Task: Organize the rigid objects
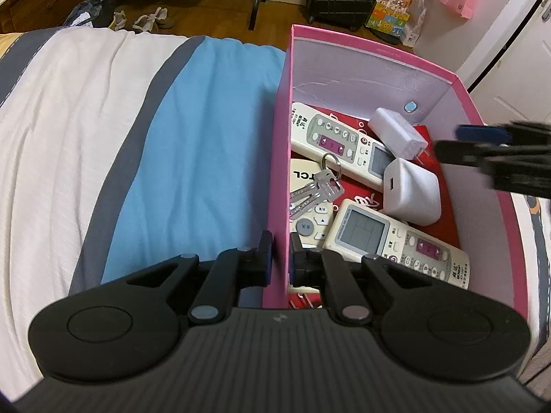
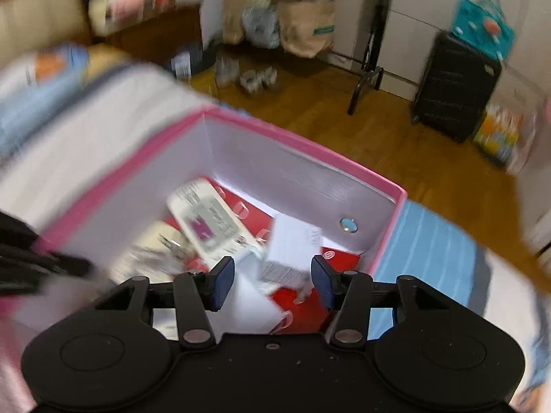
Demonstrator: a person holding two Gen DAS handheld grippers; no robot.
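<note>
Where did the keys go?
In the left wrist view, the keys lie inside the pink box, near its left wall, on top of the remote controls.

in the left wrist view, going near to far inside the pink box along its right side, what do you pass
cream remote with grey screen and purple button panel → rounded white charger block → boxy white plug adapter with metal prongs → round blue stud on the far wall of the pink box
</note>
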